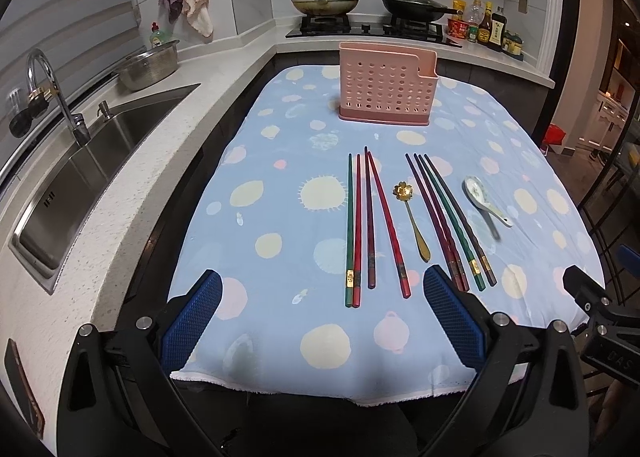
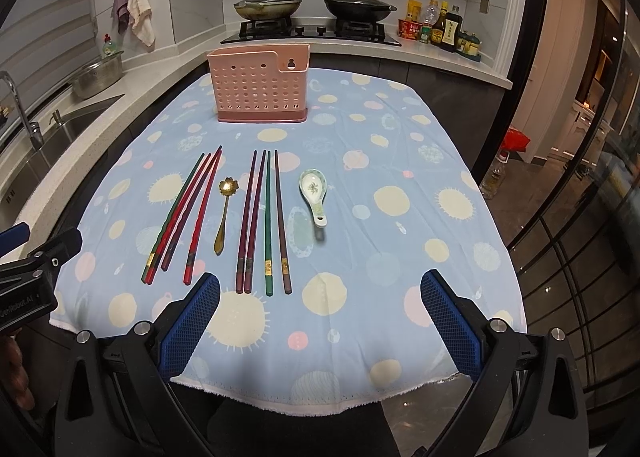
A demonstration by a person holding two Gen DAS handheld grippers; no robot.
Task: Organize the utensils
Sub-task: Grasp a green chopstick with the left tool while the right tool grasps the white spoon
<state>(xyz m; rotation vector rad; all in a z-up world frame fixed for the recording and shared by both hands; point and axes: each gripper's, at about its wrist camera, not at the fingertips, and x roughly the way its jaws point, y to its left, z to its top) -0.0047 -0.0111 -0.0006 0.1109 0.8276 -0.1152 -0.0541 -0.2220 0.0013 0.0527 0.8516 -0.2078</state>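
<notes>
On the blue spotted tablecloth [image 1: 280,249] [image 2: 380,241] lie two groups of several coloured chopsticks [image 1: 370,225] [image 1: 448,221] [image 2: 182,213] [image 2: 264,221]. Between the groups rests a gold flower-headed spoon [image 1: 410,217] [image 2: 223,213]. A white ceramic spoon [image 1: 482,199] [image 2: 315,191] lies to their right. A pink perforated utensil holder [image 1: 386,87] [image 2: 260,85] stands upright at the far end. My left gripper [image 1: 322,297] hovers open near the table's front edge, nothing between its blue pads. My right gripper [image 2: 320,297] is likewise open and empty, short of the chopsticks' near ends.
A steel sink [image 1: 80,177] with a tap [image 1: 44,73] and a metal bowl [image 1: 150,65] runs along the left counter. A hob with two lidded pans [image 1: 326,1] [image 2: 356,5] and sauce bottles [image 2: 444,27] stands behind. Glass doors [image 2: 580,217] are at the right.
</notes>
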